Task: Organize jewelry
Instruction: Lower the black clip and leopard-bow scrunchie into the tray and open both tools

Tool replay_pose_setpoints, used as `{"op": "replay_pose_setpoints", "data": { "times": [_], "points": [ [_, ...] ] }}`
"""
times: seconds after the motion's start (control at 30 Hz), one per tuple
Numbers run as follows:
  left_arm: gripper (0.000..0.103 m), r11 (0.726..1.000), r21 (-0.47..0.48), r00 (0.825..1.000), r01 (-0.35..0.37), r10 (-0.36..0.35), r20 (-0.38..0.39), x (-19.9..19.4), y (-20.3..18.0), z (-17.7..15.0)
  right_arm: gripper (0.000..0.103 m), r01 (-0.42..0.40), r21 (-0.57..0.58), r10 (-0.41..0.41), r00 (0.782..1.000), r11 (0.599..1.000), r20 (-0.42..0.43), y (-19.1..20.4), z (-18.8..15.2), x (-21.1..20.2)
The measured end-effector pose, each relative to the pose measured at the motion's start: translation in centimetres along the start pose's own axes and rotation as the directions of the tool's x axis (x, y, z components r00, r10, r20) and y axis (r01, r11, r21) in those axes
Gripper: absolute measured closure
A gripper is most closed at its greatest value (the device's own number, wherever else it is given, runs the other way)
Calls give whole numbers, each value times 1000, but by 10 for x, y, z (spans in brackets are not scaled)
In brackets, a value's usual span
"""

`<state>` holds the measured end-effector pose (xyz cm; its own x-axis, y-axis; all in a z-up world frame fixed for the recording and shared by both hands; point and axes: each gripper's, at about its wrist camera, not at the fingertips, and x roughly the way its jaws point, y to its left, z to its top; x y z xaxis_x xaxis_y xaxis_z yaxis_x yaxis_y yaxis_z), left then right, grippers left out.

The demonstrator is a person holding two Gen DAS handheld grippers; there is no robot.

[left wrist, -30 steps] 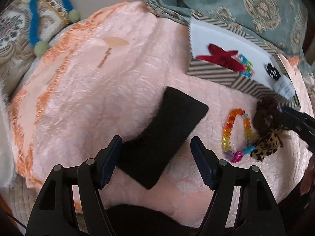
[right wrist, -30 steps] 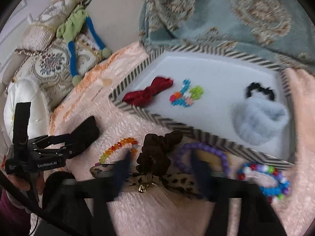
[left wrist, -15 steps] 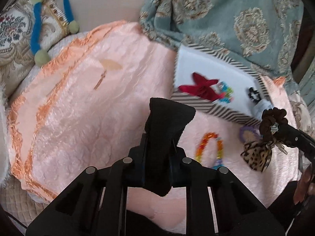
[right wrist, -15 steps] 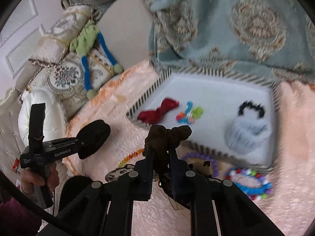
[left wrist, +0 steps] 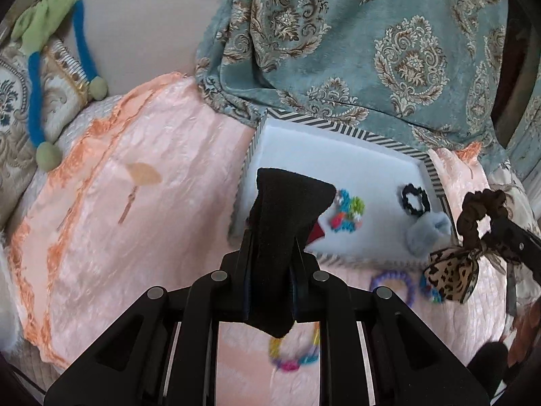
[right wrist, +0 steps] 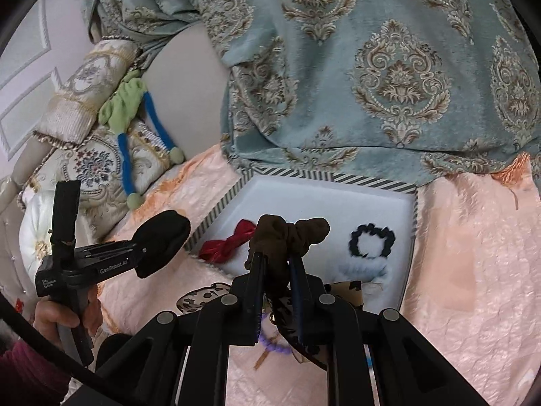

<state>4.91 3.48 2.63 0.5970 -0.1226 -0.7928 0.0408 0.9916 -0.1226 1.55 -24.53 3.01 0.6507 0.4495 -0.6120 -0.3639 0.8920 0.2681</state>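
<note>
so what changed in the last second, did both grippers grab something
Yes. The left gripper, open a second ago, shut on the black felt pouch and lifted it toward the striped-rim white tray. The right gripper shut on the brown scrunchie with leopard bow and raised it. The items already in the tray stayed put.

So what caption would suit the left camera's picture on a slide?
Left gripper lifts a black headband toward the striped tray while the right gripper carries a brown scrunchie.
</note>
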Motion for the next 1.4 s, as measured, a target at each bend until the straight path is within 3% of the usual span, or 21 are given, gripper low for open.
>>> {"op": "replay_pose_setpoints", "data": {
  "times": [0.47, 0.7, 0.8, 0.87, 0.93, 1.0, 1.27, 1.33, 1.4],
  "points": [
    [88, 997, 58, 998, -47, 49, -28, 84, -23, 62, 89, 36, -11, -36, 995, 999, -96, -16, 46, 99],
    [87, 998, 48, 993, -44, 48, -103, 130, -28, 76, 89, 67, -6, -67, 979, 998, -192, -31, 52, 156],
    [76, 999, 17, 990, -52, 53, -130, 144, -24, 73, 89, 100, -1, -98, 972, 995, -213, -39, 48, 174],
    [61, 998, 4, 989, -62, 62, -135, 149, -21, 71, 83, 130, -6, -128, 963, 991, -238, -43, 46, 181],
    [54, 999, -12, 989, -52, 50, -138, 147, -17, 68, 64, 155, -23, -156, 961, 988, -229, -43, 43, 178],
    [49, 999, -9, 992, -44, 43, -120, 140, -16, 65, 56, 153, -24, -154, 969, 988, -195, -42, 40, 164],
    [45, 998, 7, 997, -65, 65, -33, 90, -18, 46, 54, 137, -40, -140, 983, 990, -114, -21, 29, 105],
    [45, 996, 16, 996, -90, 90, 0, 71, -21, 37, 40, 142, -43, -146, 986, 989, -84, -11, 21, 87],
    [45, 994, 26, 994, -108, 108, 30, 52, -25, 27, 34, 146, -38, -148, 988, 989, -40, -2, 12, 70]
  ]
}}
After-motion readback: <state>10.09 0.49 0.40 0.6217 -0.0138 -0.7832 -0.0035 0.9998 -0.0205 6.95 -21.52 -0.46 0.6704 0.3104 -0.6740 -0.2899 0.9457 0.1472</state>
